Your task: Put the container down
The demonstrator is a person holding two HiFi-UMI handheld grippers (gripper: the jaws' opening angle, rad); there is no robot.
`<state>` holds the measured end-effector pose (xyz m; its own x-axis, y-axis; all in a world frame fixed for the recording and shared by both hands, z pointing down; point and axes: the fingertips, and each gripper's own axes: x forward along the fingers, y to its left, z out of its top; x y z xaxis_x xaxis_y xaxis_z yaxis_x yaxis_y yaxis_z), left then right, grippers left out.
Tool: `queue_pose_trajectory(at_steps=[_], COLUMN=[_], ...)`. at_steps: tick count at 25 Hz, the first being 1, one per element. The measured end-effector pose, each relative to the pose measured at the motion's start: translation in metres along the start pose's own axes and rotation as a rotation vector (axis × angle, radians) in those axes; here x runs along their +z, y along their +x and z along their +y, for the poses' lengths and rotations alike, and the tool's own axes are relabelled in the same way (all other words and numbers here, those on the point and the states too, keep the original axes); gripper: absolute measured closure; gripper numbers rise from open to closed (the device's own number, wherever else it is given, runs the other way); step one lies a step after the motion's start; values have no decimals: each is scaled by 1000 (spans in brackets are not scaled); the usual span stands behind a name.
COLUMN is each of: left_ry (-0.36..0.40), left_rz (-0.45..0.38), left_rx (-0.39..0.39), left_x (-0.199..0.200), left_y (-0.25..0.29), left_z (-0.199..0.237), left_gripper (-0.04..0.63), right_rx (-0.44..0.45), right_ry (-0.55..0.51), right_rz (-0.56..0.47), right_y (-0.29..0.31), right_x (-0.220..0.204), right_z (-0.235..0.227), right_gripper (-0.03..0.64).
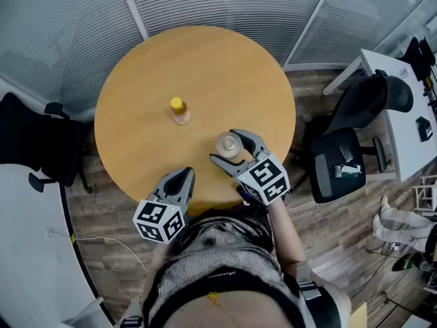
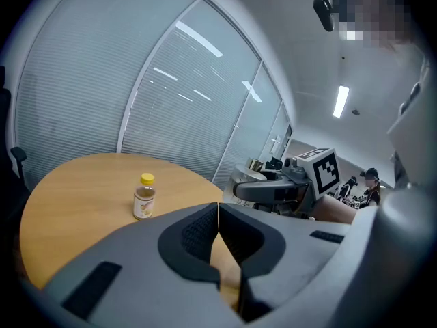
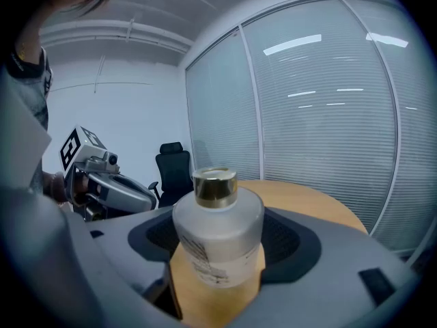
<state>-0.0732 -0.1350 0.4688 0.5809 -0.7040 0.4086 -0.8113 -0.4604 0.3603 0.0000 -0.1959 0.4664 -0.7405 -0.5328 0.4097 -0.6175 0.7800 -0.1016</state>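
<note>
Frosted, matt glass look on the container [image 3: 217, 241], topped with a glossy gold metallic cap [image 3: 214, 185]. Smooth light wood-look table [image 1: 205, 67], pretty low sheen. Clear shiny plastic for the small bottle [image 1: 181, 116], yellow plastic lid [image 1: 177, 103]. Matt grey plastic on the right gripper [image 3: 220, 217] and left gripper [image 2: 218, 210], ribbed black pads [image 3: 281, 241] inside. Wood-plank floor [image 1: 328, 238].

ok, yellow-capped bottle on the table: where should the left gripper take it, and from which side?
Probably its round body, below the narrower cap, coming in level from the near table edge. The yellow-capped bottle stands upright and alone, so nothing blocks that side. The left gripper is shut now; open it first.
</note>
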Motion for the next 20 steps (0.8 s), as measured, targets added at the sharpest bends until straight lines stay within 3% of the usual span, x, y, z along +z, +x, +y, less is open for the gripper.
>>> queue_pose_trajectory(at_steps=[20], left_ry=[-14], left_rz=[26], left_rx=[27], left_x=[-8], left_y=[3], left_z=[4], left_gripper=[574], right_rx=[24], right_ry=[5], right_rz=[24], right_y=[15], right_x=[-18], right_z=[-8], right_gripper=[267])
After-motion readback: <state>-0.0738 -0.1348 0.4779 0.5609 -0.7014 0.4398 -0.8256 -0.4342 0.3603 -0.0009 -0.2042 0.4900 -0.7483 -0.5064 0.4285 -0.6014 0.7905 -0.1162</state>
